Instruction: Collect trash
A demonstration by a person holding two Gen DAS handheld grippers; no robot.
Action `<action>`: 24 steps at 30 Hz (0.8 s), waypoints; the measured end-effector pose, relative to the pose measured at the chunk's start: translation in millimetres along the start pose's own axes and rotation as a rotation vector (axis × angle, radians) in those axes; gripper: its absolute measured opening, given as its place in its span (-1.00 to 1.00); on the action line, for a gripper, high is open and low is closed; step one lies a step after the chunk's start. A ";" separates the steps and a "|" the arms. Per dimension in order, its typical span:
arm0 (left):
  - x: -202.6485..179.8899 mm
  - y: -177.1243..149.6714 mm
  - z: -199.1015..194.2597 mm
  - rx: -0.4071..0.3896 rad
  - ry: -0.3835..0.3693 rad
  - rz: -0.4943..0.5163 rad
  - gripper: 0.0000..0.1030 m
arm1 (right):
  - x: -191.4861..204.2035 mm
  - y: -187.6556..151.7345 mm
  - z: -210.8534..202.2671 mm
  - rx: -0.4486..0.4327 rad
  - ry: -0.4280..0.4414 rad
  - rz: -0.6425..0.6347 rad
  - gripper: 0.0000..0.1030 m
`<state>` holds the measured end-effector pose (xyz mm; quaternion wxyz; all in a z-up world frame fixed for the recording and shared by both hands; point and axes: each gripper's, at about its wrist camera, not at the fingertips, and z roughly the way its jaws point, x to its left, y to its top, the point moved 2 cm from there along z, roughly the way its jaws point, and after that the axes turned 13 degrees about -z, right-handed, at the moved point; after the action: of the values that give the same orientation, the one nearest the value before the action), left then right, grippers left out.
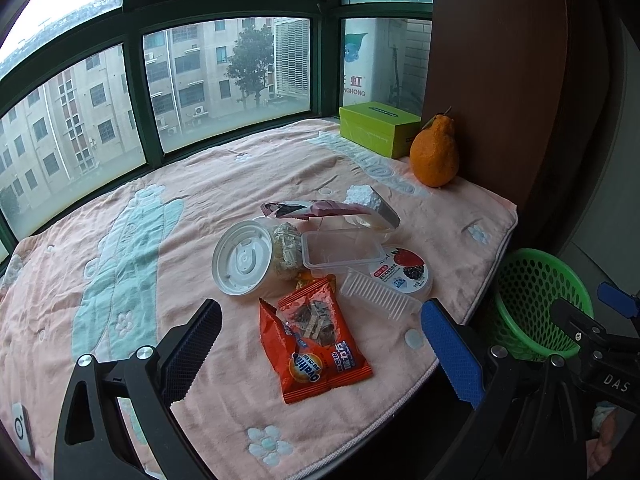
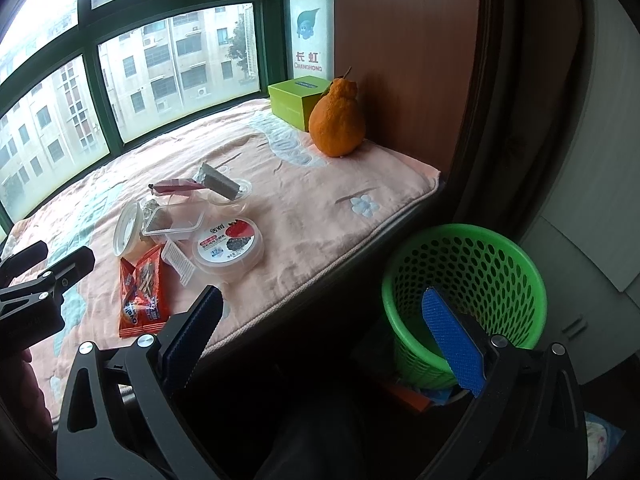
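Note:
A pile of trash lies on the pink blanket (image 1: 120, 208): an orange snack wrapper (image 1: 316, 340), a white round lid (image 1: 242, 258), a clear plastic box (image 1: 342, 250), a yogurt cup (image 1: 408, 270) and a pink wrapper (image 1: 312, 208). My left gripper (image 1: 320, 344) is open and empty, its jaws either side of the orange wrapper, above it. My right gripper (image 2: 324, 336) is open and empty, off the bed's edge beside the green mesh basket (image 2: 464, 280). The orange wrapper (image 2: 140, 292) and yogurt cup (image 2: 230, 248) show in the right wrist view too.
A large orange citrus fruit (image 1: 434, 152) and a green tissue box (image 1: 378, 128) stand at the far right by a brown wooden panel (image 1: 496, 80). Windows (image 1: 224, 72) line the back. The green basket (image 1: 536, 300) stands on the floor beside the bed's right edge.

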<state>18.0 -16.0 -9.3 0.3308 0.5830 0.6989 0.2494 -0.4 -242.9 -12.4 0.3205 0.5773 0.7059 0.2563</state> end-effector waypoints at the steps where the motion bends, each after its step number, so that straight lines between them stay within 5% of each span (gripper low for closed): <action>1: 0.0 -0.1 0.4 0.001 0.001 -0.001 0.87 | 0.2 -0.2 0.1 0.001 0.001 0.000 0.91; 24: 3.0 4.1 15.1 0.028 0.004 -0.011 0.87 | -3.8 3.4 12.1 0.018 0.011 0.007 0.91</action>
<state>31.7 -12.8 -16.7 0.3228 0.5830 0.7063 0.2390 11.4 -246.0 -17.3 0.3104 0.5813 0.7080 0.2541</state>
